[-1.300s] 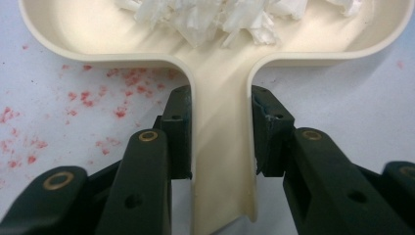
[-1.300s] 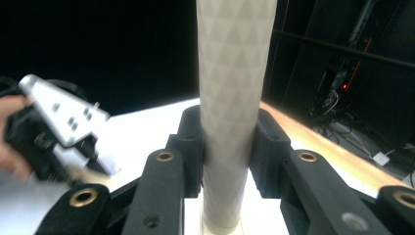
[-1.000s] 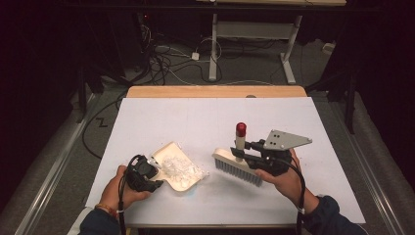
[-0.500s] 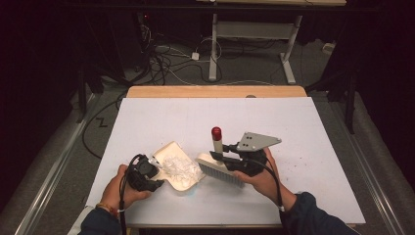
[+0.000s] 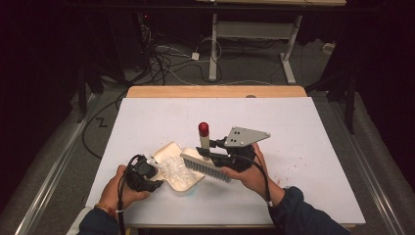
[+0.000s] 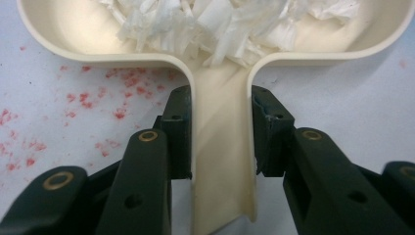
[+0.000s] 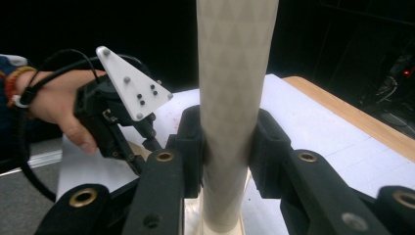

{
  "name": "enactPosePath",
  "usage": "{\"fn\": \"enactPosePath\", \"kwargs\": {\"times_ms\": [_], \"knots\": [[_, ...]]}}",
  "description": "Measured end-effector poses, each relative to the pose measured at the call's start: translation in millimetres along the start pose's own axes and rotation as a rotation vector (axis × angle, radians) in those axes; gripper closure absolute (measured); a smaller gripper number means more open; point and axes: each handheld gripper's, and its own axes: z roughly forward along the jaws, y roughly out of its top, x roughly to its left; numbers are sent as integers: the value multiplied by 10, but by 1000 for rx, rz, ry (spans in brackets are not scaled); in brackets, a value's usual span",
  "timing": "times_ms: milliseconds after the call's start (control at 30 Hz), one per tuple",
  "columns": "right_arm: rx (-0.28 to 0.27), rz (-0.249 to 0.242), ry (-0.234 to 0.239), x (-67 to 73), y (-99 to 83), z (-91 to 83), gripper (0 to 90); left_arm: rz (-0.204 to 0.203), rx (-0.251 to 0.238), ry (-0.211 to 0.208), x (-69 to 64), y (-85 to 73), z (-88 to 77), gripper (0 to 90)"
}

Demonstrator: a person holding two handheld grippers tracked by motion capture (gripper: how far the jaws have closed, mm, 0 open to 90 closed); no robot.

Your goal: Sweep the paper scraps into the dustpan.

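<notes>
The left tongs (image 6: pixel 221 142) are clamping the smooth cream plastic dustpan's (image 5: pixel 182 171) channel-shaped handle near the bench's (image 5: pixel 313 132) near-left edge. The right tongs (image 7: pixel 228 147) are gripping the textured white brush handle (image 7: pixel 234 98), bristles (image 5: pixel 205 166) touching the pan's shredded paper (image 6: pixel 220 19).

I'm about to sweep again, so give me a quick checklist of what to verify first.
1. Left claw clamped on dustpan handle: ok.
2. Right claw clamped on brush handle: ok.
3. Paper shreds inside the pan: ok.
4. Bristles at the pan's mouth: ok.
5. Loose shreds left on the table: cannot tell.
</notes>
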Motion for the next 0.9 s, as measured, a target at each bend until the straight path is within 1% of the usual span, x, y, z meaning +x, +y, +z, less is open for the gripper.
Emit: {"fn": "enactPosePath", "kwargs": {"times_ms": [133,200,267,333,367,467,533,567,600,667,767,833,900], "knots": [[-17,7,-37,-77,18,-131,707,-2,1,3,-7,-1,-1,635],[-22,20,-61,-128,9,-169,707,-2,4,5,-11,4,-1,635],[-14,32,-87,-172,-7,-181,707,-1,6,7,-12,7,-2,635],[-10,12,-147,-194,-30,-172,707,-2,5,5,-9,5,0,635],[0,12,-169,-200,-48,-154,707,-6,2,3,-7,5,3,635],[40,8,-188,-195,-130,-43,707,-3,4,2,-4,6,3,635],[79,-14,-189,-159,-180,53,707,-5,3,5,-11,8,4,635],[86,-17,-184,-134,-201,96,707,-3,5,6,-10,9,2,635],[90,-20,-168,-111,-212,130,707,-6,3,5,-12,8,4,635],[95,-25,-137,-27,-206,187,707,-5,3,4,-10,9,5,635],[102,-63,-96,128,-170,243,707,-3,2,4,-8,3,3,635],[88,-62,-70,191,-147,257,707,-6,-1,3,-10,-1,4,635],[80,-74,-60,241,-118,259,708,-8,0,3,-12,1,1,635]]}}
